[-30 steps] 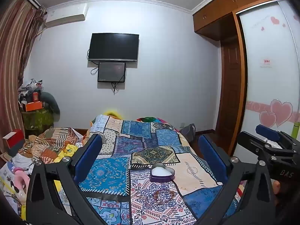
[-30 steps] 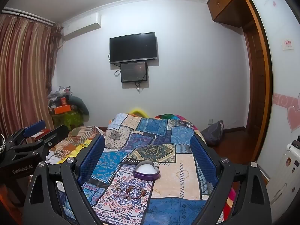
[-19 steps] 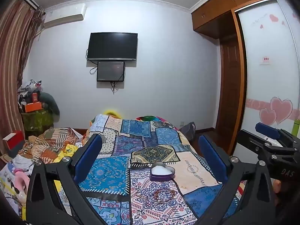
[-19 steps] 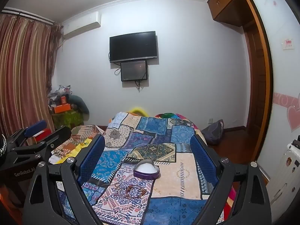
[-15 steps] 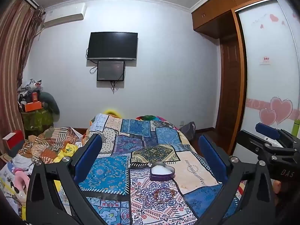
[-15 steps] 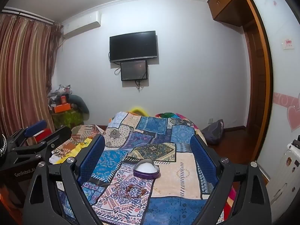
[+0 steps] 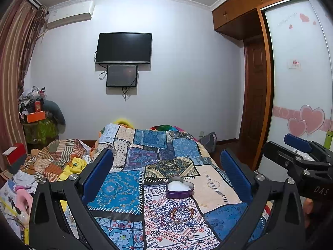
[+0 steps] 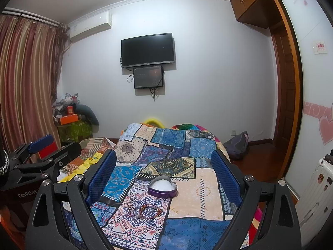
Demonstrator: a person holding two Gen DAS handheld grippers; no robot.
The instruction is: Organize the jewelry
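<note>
Start of the task, I judge: both grippers, left (image 7: 166, 176) and right (image 8: 164, 173), hover with jaws released over the bed (image 8: 199, 189), so next comes descending on the bracelets (image 8: 149, 209) just before the heart tin (image 8: 162, 187).

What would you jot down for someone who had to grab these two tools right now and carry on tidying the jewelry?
Left hand-held gripper: open, holding nothing, raised above the bed.
Right hand-held gripper: open, holding nothing, raised alongside it.
Heart-shaped box: purple, lid off, white lining showing, sitting on the patchwork quilt.
Beaded bracelets: a small loose heap on the quilt just in front of the box, apart from it.
Done: nothing in the box yet, as far as the views show.
Left: pick up the bracelets and lay them in the box. No lid is in sight.
</note>
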